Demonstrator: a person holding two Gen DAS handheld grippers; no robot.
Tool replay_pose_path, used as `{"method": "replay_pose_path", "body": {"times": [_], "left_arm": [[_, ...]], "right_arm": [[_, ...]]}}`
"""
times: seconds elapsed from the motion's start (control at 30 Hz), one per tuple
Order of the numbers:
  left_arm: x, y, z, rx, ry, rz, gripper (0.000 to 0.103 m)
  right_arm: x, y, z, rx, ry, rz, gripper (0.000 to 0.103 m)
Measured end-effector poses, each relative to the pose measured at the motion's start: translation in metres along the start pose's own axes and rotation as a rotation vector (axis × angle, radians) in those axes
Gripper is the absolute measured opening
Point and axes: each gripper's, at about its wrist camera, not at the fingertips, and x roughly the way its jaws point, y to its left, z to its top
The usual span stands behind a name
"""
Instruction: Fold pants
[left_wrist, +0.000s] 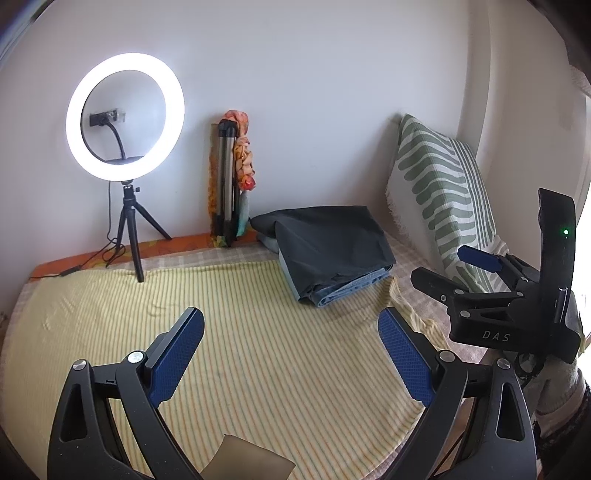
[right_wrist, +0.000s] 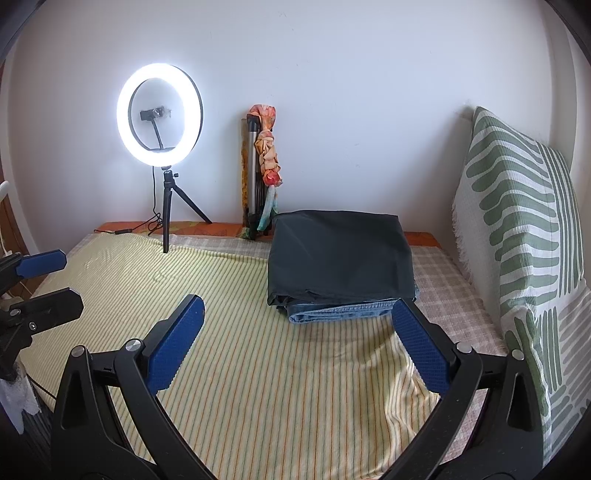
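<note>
A folded stack of pants lies on the bed: dark grey pants (left_wrist: 332, 243) (right_wrist: 340, 254) on top of folded blue jeans (left_wrist: 351, 288) (right_wrist: 343, 312). The stack sits at the far right of the yellow striped sheet (left_wrist: 240, 350) (right_wrist: 258, 369). My left gripper (left_wrist: 291, 343) is open and empty, held above the sheet short of the stack. My right gripper (right_wrist: 297, 332) is open and empty, its right finger just in front of the jeans' edge. The right gripper also shows in the left wrist view (left_wrist: 472, 273), and the left gripper shows in the right wrist view (right_wrist: 51, 277).
A lit ring light (left_wrist: 125, 116) (right_wrist: 159, 114) on a small tripod stands at the back left. A folded tripod with a scarf (left_wrist: 231, 177) (right_wrist: 262, 166) leans on the wall. A green-patterned pillow (left_wrist: 443, 192) (right_wrist: 517, 240) stands at the right.
</note>
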Motion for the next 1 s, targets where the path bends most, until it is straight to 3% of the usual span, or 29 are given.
{"method": "replay_pose_path", "body": {"times": [1.0], "left_arm": [[0.0021,-0.0011,-0.0022,0.039,-0.045,0.013,0.095]], "right_arm": [[0.0077,-0.0031,-0.0056,0.005,0.013,0.003,0.103]]}}
